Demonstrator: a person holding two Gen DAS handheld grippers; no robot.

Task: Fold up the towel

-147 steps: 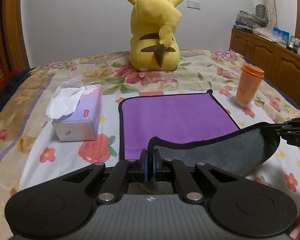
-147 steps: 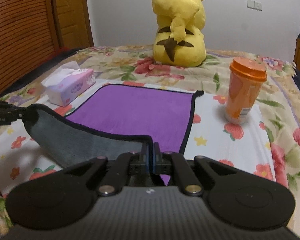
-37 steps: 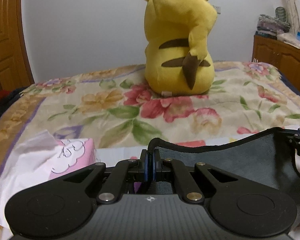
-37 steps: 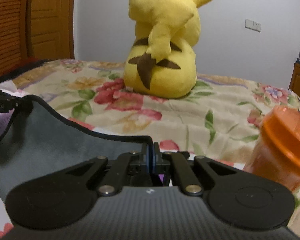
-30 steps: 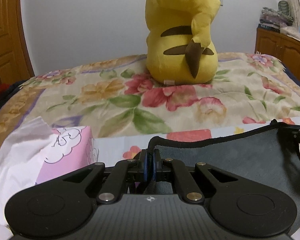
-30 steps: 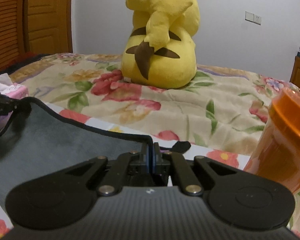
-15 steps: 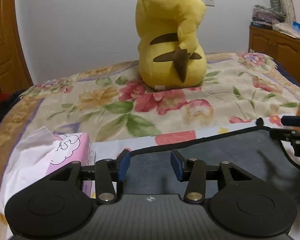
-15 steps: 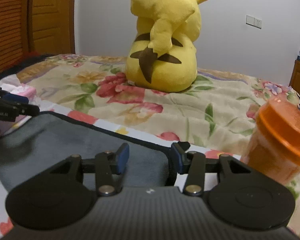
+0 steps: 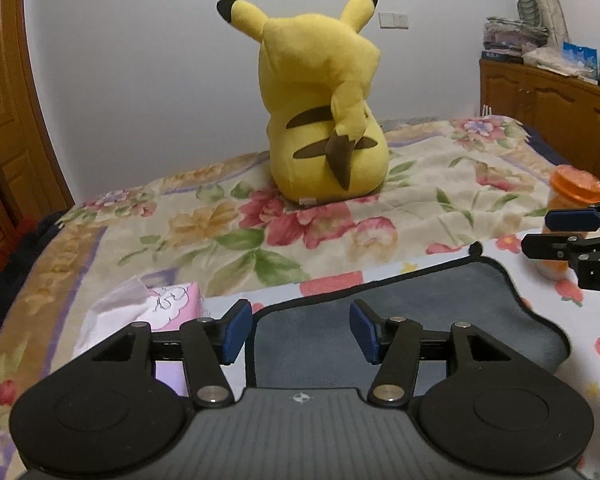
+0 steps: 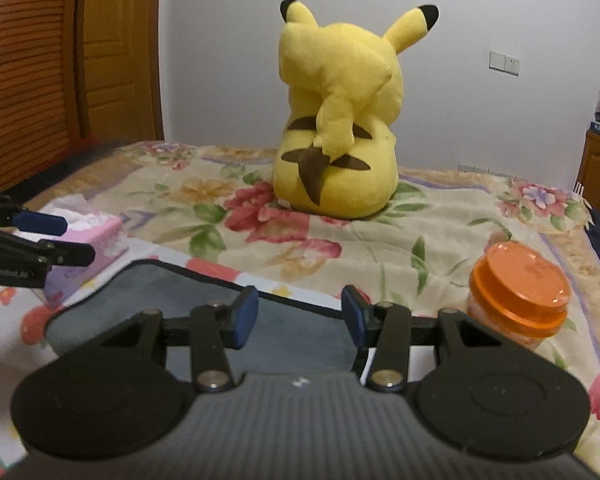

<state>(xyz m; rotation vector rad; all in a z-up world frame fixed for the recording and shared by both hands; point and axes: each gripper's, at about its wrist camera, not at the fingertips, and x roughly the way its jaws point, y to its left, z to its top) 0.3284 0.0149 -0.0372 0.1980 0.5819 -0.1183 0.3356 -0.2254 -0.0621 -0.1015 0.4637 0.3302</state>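
I see the towel [image 9: 400, 320] lying grey side up on the bed [image 9: 220, 232], low in the centre of both frames. Left gripper [image 9: 301, 330] and right gripper [image 10: 300, 316] have jaws apart, holding nothing. I judge one fold laid; next I must grip an edge again.

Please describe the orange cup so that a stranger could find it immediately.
Start from the big yellow plush toy sitting on the floral bedspread. Nearer the camera and to its right stands the cup, beside the folded grey towel. It alone is orange, with a round screw lid.
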